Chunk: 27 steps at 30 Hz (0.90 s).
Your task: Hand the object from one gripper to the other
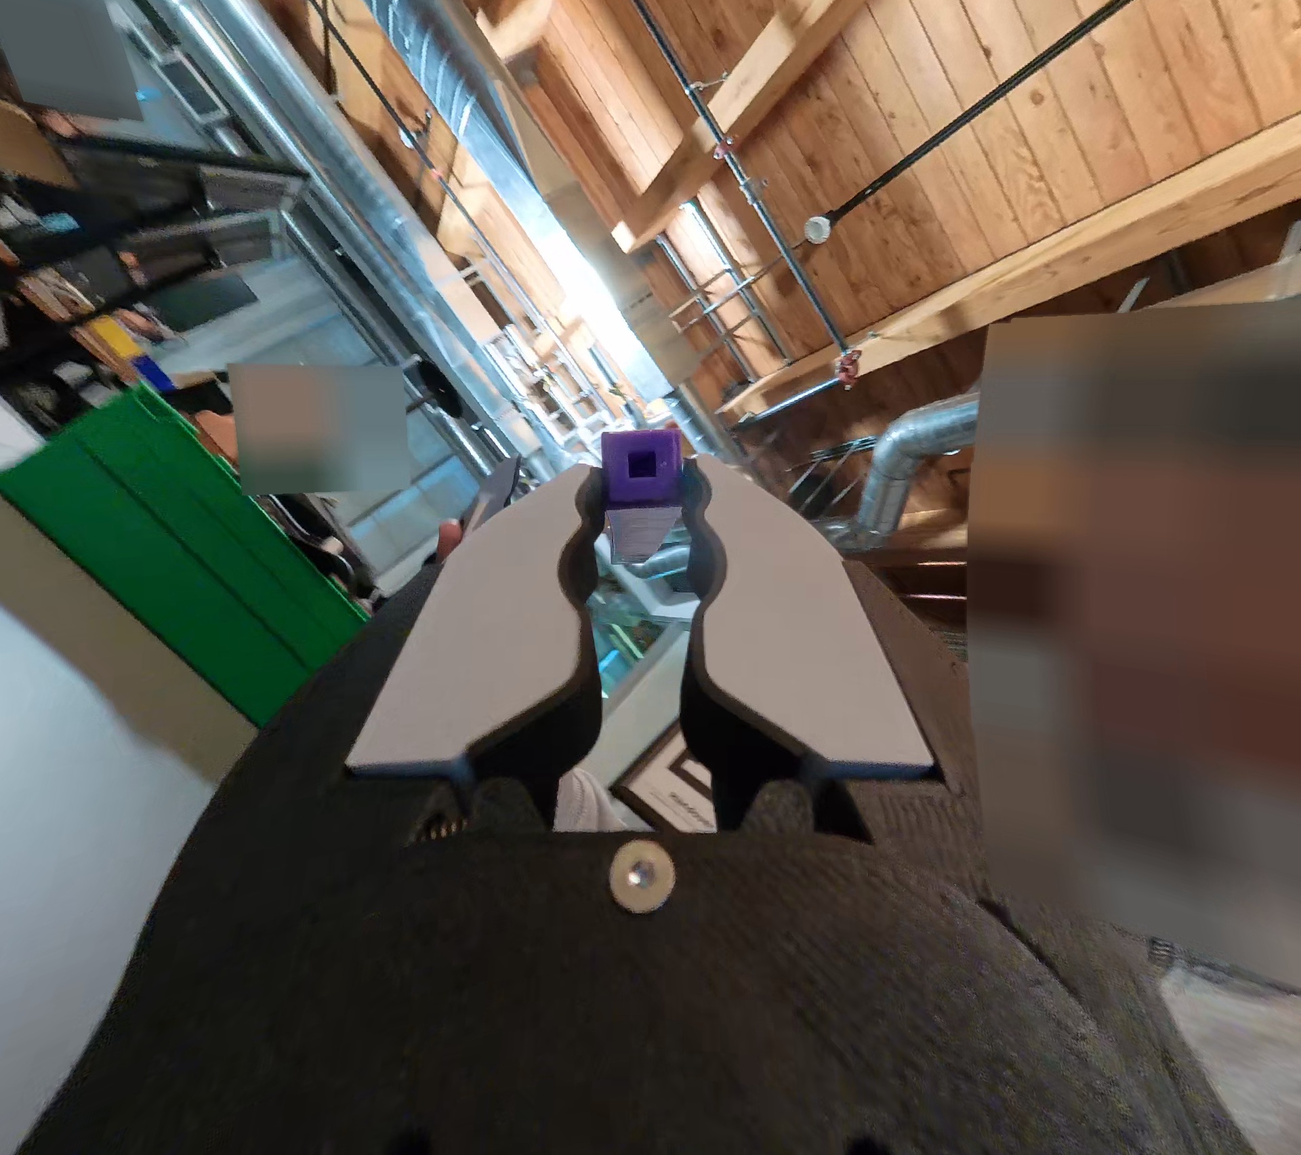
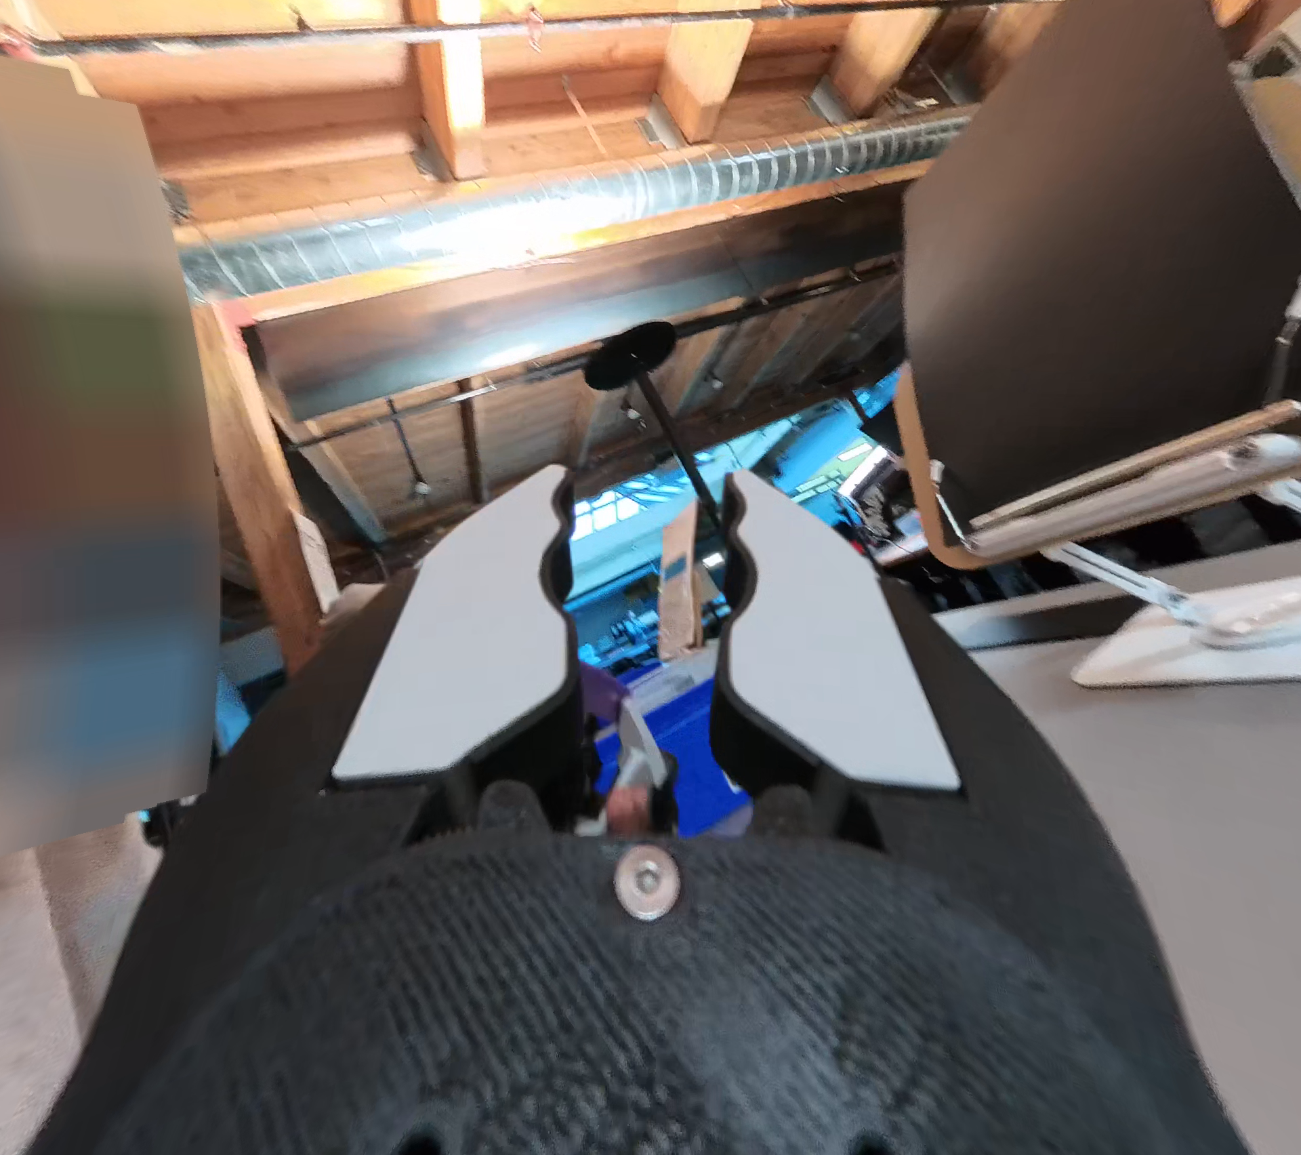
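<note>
While the left hand-held gripper pinches a purple block at its fingertips, the right hand-held gripper gapes wide, holding nothing.

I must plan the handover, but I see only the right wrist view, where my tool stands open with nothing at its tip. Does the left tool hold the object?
Observer: Yes. The left tool is shut on a purple block, pinched at its very tip.
Operator: Is the object only this block?
Observer: No. A grey part sits directly against the block, seems joined to it, and runs back inside the tool toward the camera.
Operator: Which face of the block do you see?
Observer: The face with a square hole in its middle, turned to the camera.
</note>
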Available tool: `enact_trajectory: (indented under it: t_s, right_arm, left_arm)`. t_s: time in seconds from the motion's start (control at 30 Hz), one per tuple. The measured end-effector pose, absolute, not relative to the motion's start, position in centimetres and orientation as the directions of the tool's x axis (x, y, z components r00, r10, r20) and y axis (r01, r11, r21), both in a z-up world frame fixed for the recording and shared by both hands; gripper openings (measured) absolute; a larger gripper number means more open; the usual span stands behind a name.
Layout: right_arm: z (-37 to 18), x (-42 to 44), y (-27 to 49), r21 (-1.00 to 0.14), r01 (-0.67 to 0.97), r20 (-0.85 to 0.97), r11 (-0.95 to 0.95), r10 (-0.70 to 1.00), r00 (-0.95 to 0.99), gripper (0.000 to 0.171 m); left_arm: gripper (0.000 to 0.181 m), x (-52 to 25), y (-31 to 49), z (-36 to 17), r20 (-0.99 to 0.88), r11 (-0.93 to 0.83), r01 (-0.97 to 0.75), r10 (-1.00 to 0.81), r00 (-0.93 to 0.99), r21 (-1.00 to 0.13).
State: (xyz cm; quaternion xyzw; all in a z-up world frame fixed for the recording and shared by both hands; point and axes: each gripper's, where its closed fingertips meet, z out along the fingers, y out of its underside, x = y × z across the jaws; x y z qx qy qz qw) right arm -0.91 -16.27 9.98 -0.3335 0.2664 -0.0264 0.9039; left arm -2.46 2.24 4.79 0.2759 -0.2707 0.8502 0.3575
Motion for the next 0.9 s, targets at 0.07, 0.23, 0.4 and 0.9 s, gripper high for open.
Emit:
enact_trajectory:
  t_s: [0.07,0.23,0.4,0.9]
  right_arm:
    - [8.6,0.0,-16.3,-0.640,-0.190,-0.513,0.745,-0.228,0.828,0.040]
    - [7.2,0.2,-15.1,-0.646,-0.425,-0.611,0.634,-0.096,0.786,0.038]
    - [6.1,-0.9,-12.4,-0.800,-0.434,-0.543,0.414,-0.189,0.819,0.037]
    - [8.0,-4.7,-9.1,-0.865,-0.424,-0.465,0.268,-0.111,0.878,0.024]
  left_arm:
    - [0.021,-1.7,3.7,5.5,0.649,-0.636,-0.701,0.390,-0.653,-0.323]
    - [0.021,-0.1,7.4,6.8,0.591,-0.695,-0.548,0.217,-0.777,-0.465]
    - [0.021,0.4,9.2,7.6,0.560,-0.719,-0.492,0.172,-0.810,-0.491]
    - [0.021,-2.7,6.3,9.6,0.460,-0.645,-0.454,0.175,-0.870,-0.614]
